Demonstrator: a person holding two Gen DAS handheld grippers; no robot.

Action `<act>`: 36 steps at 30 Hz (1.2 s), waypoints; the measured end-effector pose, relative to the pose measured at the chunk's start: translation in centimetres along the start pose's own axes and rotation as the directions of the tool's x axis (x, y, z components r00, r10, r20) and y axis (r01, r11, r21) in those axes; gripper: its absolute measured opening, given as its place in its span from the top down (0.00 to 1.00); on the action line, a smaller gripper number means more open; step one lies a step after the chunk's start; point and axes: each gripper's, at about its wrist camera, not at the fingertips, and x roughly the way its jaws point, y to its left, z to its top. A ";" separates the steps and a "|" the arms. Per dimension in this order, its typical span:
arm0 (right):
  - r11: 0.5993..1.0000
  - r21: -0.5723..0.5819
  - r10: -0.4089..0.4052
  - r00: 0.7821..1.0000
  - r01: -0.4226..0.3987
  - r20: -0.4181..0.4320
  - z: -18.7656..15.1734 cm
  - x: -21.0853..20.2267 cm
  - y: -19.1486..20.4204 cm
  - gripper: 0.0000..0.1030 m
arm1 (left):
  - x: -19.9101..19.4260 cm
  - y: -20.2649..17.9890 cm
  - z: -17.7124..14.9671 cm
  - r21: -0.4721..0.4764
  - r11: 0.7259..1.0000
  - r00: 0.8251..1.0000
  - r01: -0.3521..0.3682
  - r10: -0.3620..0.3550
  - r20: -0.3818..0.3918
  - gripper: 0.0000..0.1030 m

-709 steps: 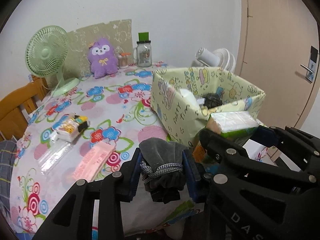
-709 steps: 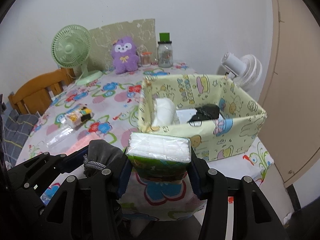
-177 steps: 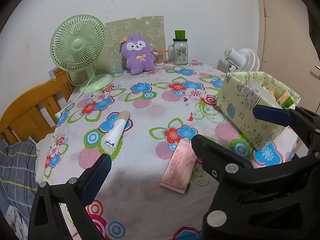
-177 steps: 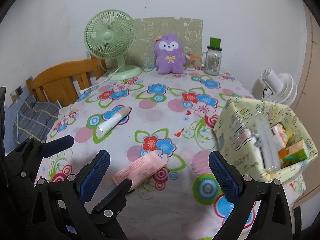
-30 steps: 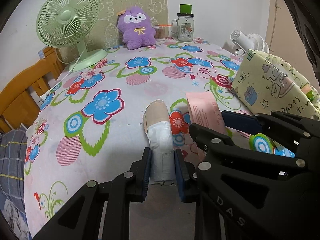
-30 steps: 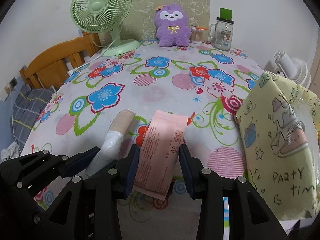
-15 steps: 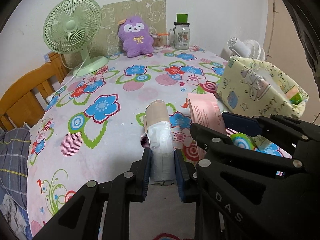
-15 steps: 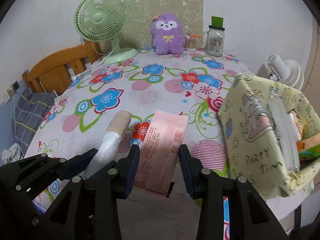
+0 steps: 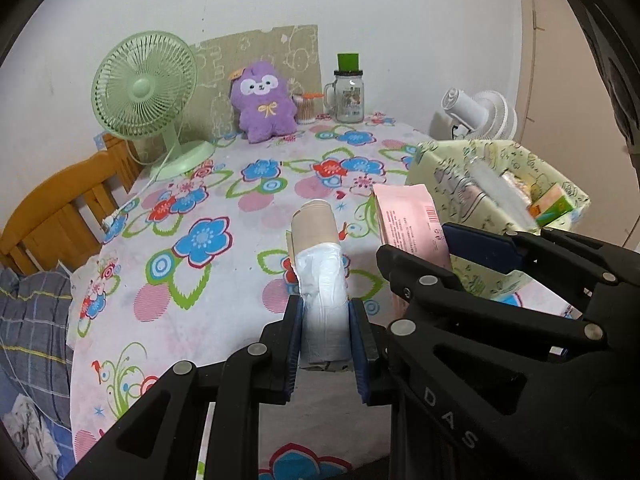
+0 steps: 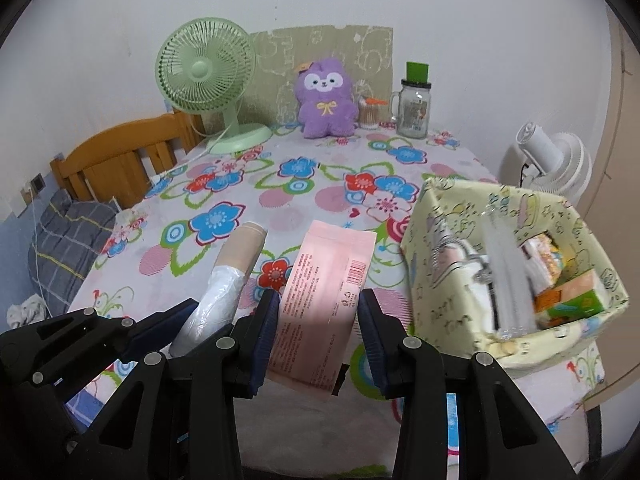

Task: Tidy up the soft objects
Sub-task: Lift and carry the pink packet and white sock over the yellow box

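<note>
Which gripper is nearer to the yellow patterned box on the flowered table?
Right. The right gripper, shut on the pink packet, is just beside the yellow patterned box. The left gripper, shut on the white wrapped roll, is on the right gripper's far side.

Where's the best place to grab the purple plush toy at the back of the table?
Probably across the purple plush toy's soft middle, coming from the front. It sits upright facing the cameras with its back against the board, and a small tub stands close beside it.
</note>
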 end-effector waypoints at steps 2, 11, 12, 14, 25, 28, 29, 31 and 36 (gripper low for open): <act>1.000 -0.002 -0.003 1.000 0.003 0.010 0.2 -0.7 -0.2 0.58 | -0.4 -0.3 0.2 0.001 1.000 1.000 -0.001 0.001 0.007 0.79; 1.000 0.008 -0.006 0.998 0.005 0.067 1.3 -3.9 -1.3 0.58 | -3.0 -1.8 1.5 0.016 1.000 0.999 -0.004 0.003 0.053 0.79; 1.000 0.008 -0.007 0.997 0.007 0.072 1.4 -4.3 -1.5 0.58 | -3.4 -2.0 1.7 0.019 1.000 0.998 -0.006 0.005 0.061 0.79; 1.000 0.005 -0.010 0.997 0.010 0.081 1.7 -4.8 -1.7 0.58 | -3.8 -2.3 2.0 0.023 1.000 0.997 -0.009 0.008 0.073 0.79; 0.999 -0.010 -0.034 0.992 0.035 0.122 3.5 -7.1 -2.4 0.58 | -5.8 -3.0 3.8 0.026 1.000 0.993 0.006 -0.009 0.122 0.79; 0.999 -0.010 -0.037 0.991 0.038 0.131 3.9 -7.4 -2.6 0.58 | -6.1 -3.1 4.3 0.029 1.000 0.991 0.006 -0.010 0.134 0.79; 0.999 -0.011 -0.037 0.990 0.039 0.133 4.0 -7.4 -2.7 0.58 | -6.2 -3.2 4.4 0.031 1.000 0.990 0.006 -0.011 0.138 0.79; 0.999 -0.014 -0.038 0.990 0.040 0.137 4.2 -7.6 -2.8 0.58 | -6.3 -3.4 4.7 0.033 0.999 0.990 0.008 -0.012 0.143 0.79; 0.999 -0.023 -0.035 0.989 0.038 0.144 4.6 -7.7 -3.6 0.58 | -6.4 -3.9 5.2 0.034 0.999 0.988 0.007 -0.012 0.157 0.79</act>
